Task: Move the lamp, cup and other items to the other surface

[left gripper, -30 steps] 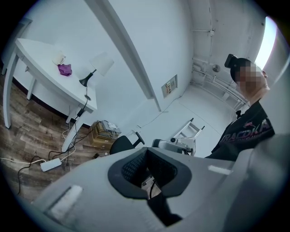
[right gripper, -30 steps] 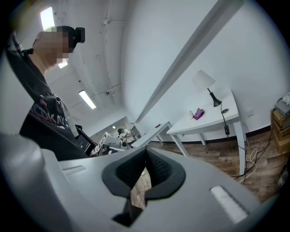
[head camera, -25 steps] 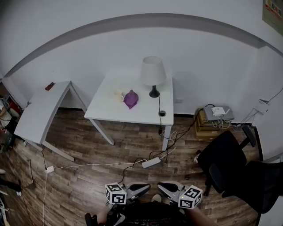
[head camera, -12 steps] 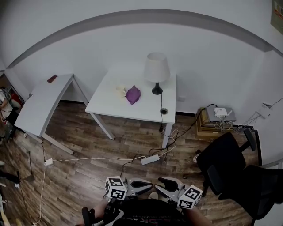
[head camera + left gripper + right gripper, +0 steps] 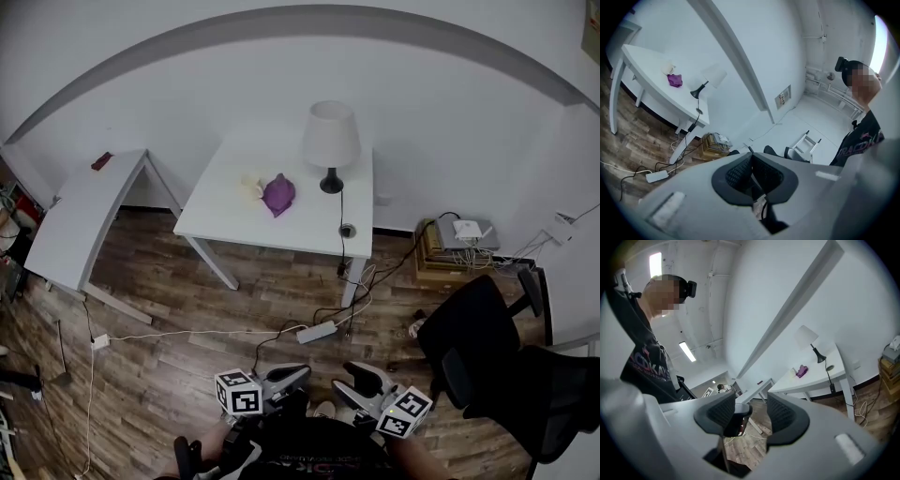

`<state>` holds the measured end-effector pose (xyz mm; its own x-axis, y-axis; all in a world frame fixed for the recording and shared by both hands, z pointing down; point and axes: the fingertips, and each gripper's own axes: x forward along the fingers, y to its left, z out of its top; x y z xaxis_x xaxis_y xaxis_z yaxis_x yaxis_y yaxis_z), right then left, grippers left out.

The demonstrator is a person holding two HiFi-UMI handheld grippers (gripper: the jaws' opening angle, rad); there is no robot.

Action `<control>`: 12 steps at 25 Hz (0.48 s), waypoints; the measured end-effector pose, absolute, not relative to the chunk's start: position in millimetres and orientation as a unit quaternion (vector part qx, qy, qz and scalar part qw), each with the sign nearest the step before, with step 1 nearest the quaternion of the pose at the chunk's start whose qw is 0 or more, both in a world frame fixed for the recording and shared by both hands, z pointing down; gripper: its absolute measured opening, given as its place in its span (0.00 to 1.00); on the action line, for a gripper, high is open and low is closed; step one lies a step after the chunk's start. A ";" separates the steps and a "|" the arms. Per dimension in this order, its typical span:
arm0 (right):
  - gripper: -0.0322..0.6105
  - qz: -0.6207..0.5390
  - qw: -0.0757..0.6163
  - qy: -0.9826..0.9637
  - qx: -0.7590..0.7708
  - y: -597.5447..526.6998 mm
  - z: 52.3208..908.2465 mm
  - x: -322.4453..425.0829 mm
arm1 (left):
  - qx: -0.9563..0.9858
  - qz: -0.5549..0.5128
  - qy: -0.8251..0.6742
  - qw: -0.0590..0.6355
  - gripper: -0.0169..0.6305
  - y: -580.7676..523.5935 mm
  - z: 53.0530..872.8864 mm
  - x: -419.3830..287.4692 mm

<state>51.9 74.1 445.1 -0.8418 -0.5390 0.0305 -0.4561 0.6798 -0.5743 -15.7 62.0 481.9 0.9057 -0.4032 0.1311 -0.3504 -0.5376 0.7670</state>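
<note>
A white-shaded lamp (image 5: 330, 141) on a black stem stands at the back right of the white table (image 5: 234, 225). A crumpled purple item (image 5: 277, 194) and a pale cup (image 5: 250, 187) lie beside it. The same lamp (image 5: 710, 77) and purple item (image 5: 674, 80) show far off in the left gripper view, and the lamp (image 5: 806, 337) in the right gripper view. Both grippers hang low near my body, far from the table. My left gripper (image 5: 298, 373) (image 5: 751, 157) is shut and empty. My right gripper (image 5: 349, 372) (image 5: 751, 399) is open; its jaws have just been opening with nothing between them.
A second white table (image 5: 80, 220) stands tilted at the left with a small dark red thing (image 5: 101, 161) on its far end. A power strip (image 5: 317, 331) and cables lie on the wood floor. A black office chair (image 5: 487, 347) and a stack with a router (image 5: 455, 246) stand at the right.
The right gripper's jaws have spread apart. Both grippers have shifted a little at the bottom of the head view. The lamp, purple item and cup have stayed where they were on the table.
</note>
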 end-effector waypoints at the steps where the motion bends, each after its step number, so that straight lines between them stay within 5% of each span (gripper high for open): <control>1: 0.38 -0.296 0.070 0.912 -0.275 69.4 446.3 50.4 | 0.875 -0.030 -0.214 0.433 0.02 57.3 483.9 -17.5; 9: 0.30 -0.281 0.066 0.901 -0.322 14.7 440.2 36.6 | 0.880 -0.039 -0.181 0.436 0.02 4.2 483.1 -33.7; 12: 0.05 -0.270 0.060 0.898 -0.341 -11.2 437.4 23.8 | 0.880 -0.046 -0.172 0.441 0.02 -20.0 483.8 -47.2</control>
<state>23.8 -11.2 437.4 -0.7600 -0.6454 0.0765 -0.5805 0.6213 -0.5263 -47.2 -20.0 483.8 0.9366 -0.3432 0.0712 -0.2622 -0.5513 0.7920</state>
